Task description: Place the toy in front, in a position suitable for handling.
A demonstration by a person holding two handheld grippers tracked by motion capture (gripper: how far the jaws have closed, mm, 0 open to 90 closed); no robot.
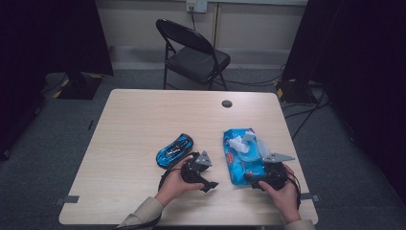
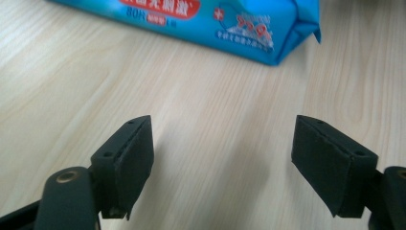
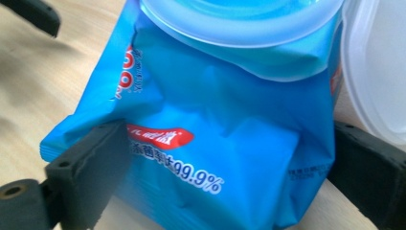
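A blue pack of wet wipes (image 1: 239, 164) lies right of the table's middle with its clear lid (image 1: 261, 146) flipped up and a white wipe (image 1: 237, 143) sticking out. My right gripper (image 1: 255, 180) is shut on the pack's near end. In the right gripper view the pack (image 3: 225, 100) is creased between the two pads (image 3: 95, 158), below its blue lid ring (image 3: 239, 24). My left gripper (image 1: 210, 182) hovers left of the pack, open, with bare wood between its jaws (image 2: 222, 129). A corner of the pack (image 2: 230, 26) lies ahead of it.
A blue and black toy car (image 1: 174, 149) sits on the table (image 1: 143, 115) just left of my left hand. There is a small round cable hole (image 1: 227, 103) near the far edge. A black folding chair (image 1: 194, 52) stands beyond the table.
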